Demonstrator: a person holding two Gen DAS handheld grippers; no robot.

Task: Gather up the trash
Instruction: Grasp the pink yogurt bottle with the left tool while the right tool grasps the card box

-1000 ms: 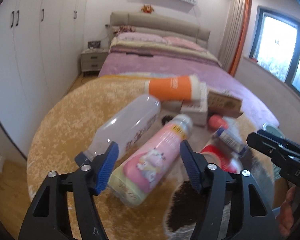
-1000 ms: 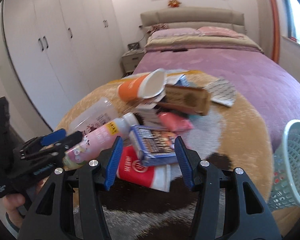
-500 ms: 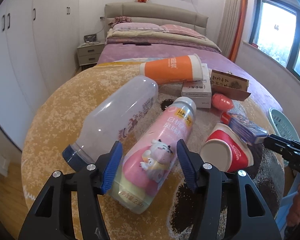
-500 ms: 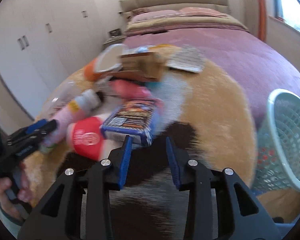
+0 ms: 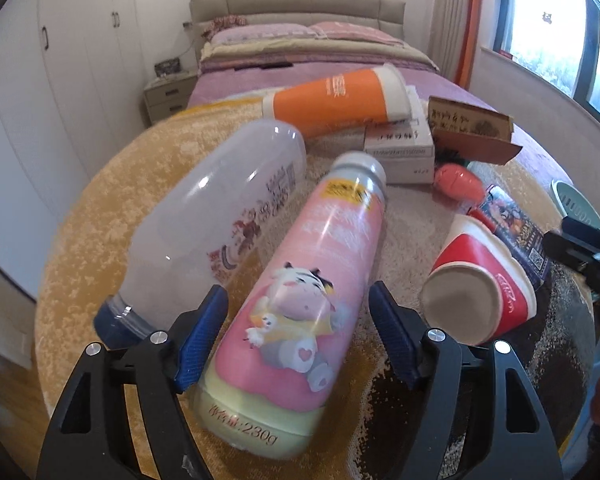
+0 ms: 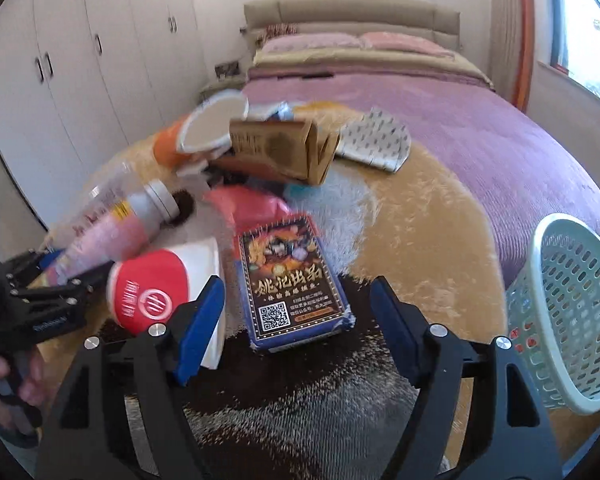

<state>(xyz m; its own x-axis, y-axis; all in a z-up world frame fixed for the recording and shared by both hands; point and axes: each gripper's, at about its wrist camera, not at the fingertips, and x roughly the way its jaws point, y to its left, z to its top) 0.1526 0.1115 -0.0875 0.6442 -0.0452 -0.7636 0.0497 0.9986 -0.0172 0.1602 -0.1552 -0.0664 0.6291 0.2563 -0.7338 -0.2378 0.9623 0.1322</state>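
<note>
Your right gripper point(image 6: 296, 322) has spread wide again and come in over the blue printed card box point(image 6: 290, 280); your left gripper point(image 5: 298, 340) has closed in on the pink cartoon-label plastic bottle point(image 5: 300, 280).
Both grippers stand wide, holding nothing; the bottle on the rug lies lengthwise between the left jaws, cap far, marked "230g". The box shows a QR code, and the pale green plastic basket point(image 6: 568, 312) sits right.

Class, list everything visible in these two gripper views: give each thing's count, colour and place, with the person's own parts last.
pink bottle: 1, pink and yellow, lying between left fingers
clear bottle: 1, frosted with blue cap, beside pink bottle
orange cup: 1, orange and white, back of pile
red cup: 1, red and white, on its side
blue packet: 1, blue, between right fingers
brown box: 1, open
basket: 1, pale green, right
rug: 1, yellow
bed: 1, purple
left gripper: open
right gripper: open
</note>
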